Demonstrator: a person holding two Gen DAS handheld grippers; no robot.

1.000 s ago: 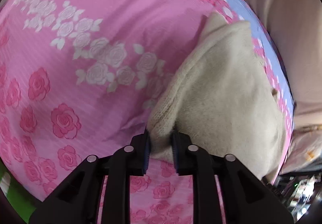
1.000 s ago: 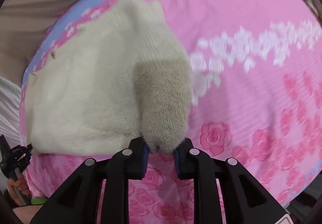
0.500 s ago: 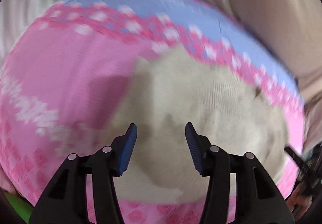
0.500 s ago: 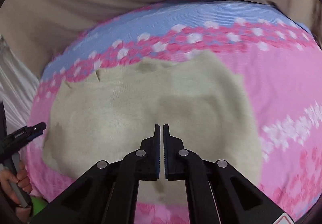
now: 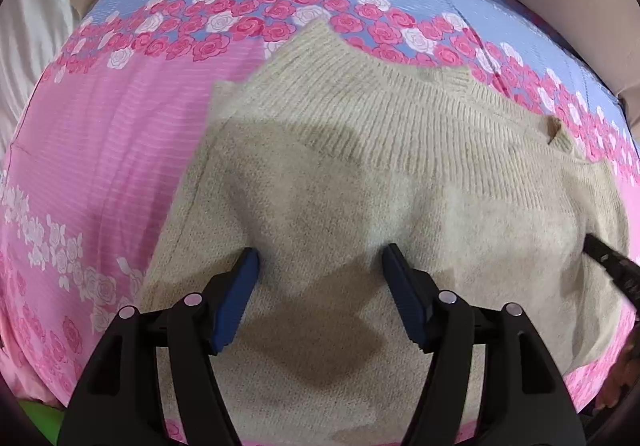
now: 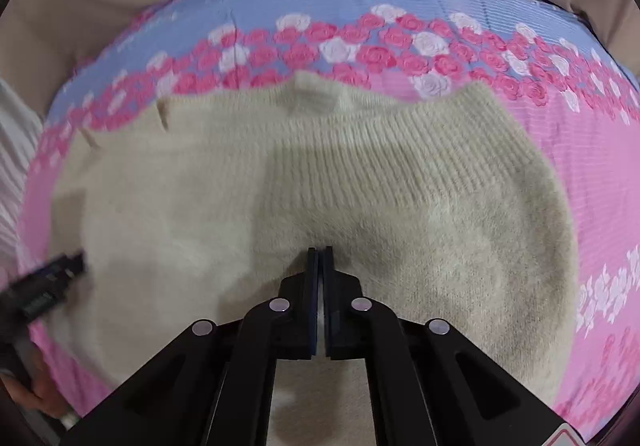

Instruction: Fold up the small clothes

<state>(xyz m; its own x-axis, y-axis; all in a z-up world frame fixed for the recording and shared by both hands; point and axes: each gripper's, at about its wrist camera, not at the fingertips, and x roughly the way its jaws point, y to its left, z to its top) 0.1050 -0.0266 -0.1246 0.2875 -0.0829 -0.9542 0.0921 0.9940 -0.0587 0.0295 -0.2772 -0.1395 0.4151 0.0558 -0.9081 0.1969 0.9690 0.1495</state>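
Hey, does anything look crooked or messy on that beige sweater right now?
Mostly tidy: the beige knit sweater lies folded on the pink rose bedsheet. One oddity: along its far ribbed edge a small flap pokes up past the line, so that edge is not flush.

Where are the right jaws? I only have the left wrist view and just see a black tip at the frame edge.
Observer: The right gripper is over the middle of the cream sweater. Its jaws are shut with no cloth between them.
Operator: My frame cuts off the sweater's right edge. Is it hanging off the bed?
Observer: No. That edge lies on the bedsheet, and pink sheet shows beyond it.
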